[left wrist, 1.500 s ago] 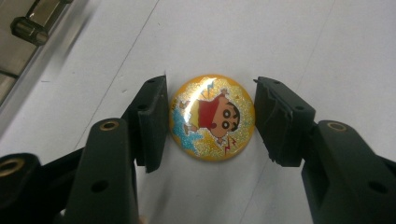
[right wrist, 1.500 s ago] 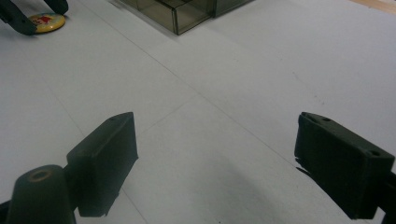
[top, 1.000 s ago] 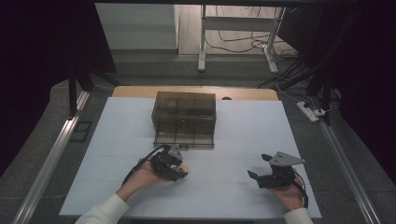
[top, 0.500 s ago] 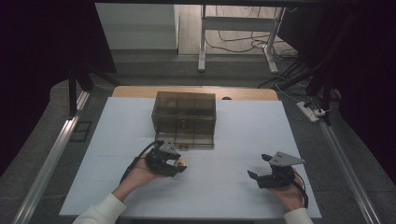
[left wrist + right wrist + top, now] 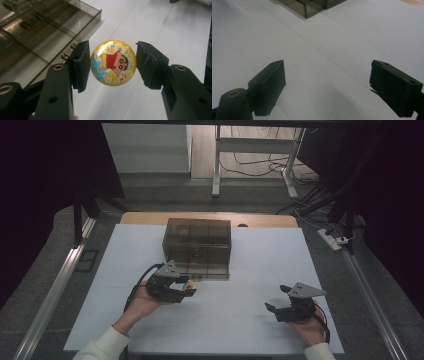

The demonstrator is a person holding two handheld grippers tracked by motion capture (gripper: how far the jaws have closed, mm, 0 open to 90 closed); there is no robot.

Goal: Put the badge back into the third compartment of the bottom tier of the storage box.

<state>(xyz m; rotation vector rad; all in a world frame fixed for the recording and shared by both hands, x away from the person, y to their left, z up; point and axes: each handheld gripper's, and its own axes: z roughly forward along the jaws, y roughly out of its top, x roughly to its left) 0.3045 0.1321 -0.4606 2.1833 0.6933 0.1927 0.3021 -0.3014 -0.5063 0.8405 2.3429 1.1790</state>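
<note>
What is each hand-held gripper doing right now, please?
Left hand-held gripper: shut on the badge.
Right hand-held gripper: open, holding nothing.

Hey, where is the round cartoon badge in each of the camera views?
High view: the badge sits at the tip of the left tool, left of centre, just before the smoky box.
Left gripper view: centre of the picture, clamped by its edges between the jaws.
Right gripper view: the badge is not in it.
Shared landmark: the smoky box.
</note>
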